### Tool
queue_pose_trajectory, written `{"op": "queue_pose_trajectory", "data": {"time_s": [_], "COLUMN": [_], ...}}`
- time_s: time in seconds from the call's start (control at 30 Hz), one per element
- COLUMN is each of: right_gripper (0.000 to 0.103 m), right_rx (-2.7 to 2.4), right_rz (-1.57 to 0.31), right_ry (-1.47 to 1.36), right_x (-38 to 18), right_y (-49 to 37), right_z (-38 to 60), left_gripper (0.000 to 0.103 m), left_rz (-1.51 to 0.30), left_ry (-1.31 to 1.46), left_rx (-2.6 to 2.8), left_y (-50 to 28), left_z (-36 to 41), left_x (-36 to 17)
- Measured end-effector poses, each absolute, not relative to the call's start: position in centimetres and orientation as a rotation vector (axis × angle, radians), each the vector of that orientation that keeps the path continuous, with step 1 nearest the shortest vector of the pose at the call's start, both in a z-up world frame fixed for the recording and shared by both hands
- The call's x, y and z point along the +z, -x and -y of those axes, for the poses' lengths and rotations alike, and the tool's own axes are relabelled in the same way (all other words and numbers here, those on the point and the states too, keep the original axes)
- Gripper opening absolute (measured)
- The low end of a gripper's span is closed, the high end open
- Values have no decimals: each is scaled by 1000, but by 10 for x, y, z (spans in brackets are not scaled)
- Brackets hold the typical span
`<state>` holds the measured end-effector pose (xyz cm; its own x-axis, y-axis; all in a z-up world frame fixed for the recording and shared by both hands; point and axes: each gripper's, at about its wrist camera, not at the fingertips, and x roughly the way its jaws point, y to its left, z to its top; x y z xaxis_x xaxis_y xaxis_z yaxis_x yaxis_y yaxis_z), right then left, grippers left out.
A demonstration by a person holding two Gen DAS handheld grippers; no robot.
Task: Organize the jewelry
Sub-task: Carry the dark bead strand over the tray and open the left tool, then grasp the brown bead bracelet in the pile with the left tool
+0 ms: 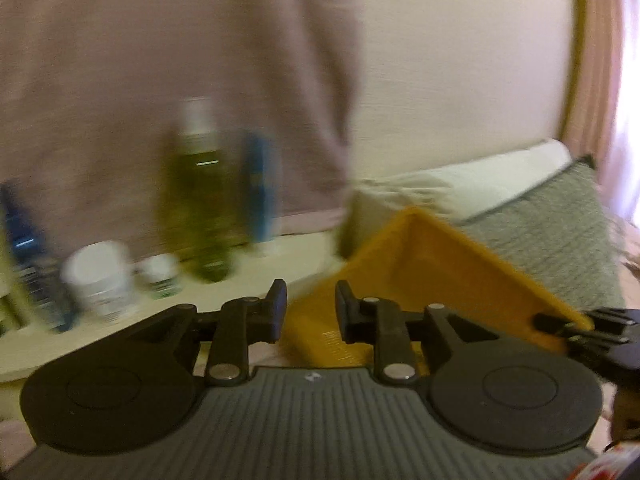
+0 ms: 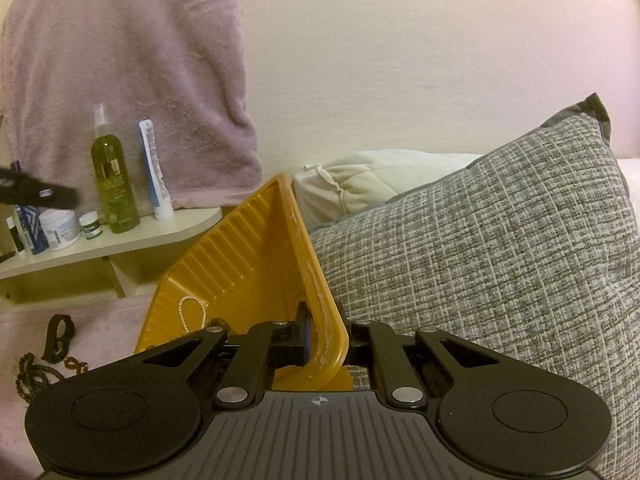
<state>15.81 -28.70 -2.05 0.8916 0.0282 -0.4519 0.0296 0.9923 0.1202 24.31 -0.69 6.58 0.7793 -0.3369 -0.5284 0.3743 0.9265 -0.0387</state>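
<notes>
Two grippers are showing here. The right gripper is pinching the near right rim of a yellow tray, its pads pressed together on the plastic edge. The tray is tilting steeply, its right side raised and its ribbed inside facing left. A pearl necklace is lying looped in the tray's low near corner, and a dark beaded piece is sitting just beside it, partly hidden behind the gripper's linkage.

The left gripper is standing with its fingers apart and nothing between them; its view is blurring heavily. In that view the tray is lying just beyond the fingers and to the right, and the right gripper's tip is gripping the tray's right corner.

On the pink cover to the left of the tray, a dark band is lying near a string of brown beads, both outside the tray. Farther left, a cream shelf is carrying a green spray bottle, a white and blue tube, a white jar and a small green-labelled pot. A mauve towel is hanging behind the shelf. A grey woven cushion is resting against the tray's right side, with a cream pillow behind it.
</notes>
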Motion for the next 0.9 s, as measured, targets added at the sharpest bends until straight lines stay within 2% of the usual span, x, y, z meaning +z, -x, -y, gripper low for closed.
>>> {"op": "queue_pose_trajectory", "data": {"time_s": [0.33, 0.9], "right_gripper": [9, 9], "right_rx": [-4, -8], "right_rz": [-469, -474], "right_ry": [-119, -108], "right_x": [-20, -22], "right_y": [-159, -161], "right_z": [287, 287], "left_gripper": [24, 24], "left_rz": [-585, -688], "left_ry": [-34, 64], "left_rx": [-158, -34], "left_y": [-208, -166], "left_z": [-84, -107], "left_x": [35, -50]}}
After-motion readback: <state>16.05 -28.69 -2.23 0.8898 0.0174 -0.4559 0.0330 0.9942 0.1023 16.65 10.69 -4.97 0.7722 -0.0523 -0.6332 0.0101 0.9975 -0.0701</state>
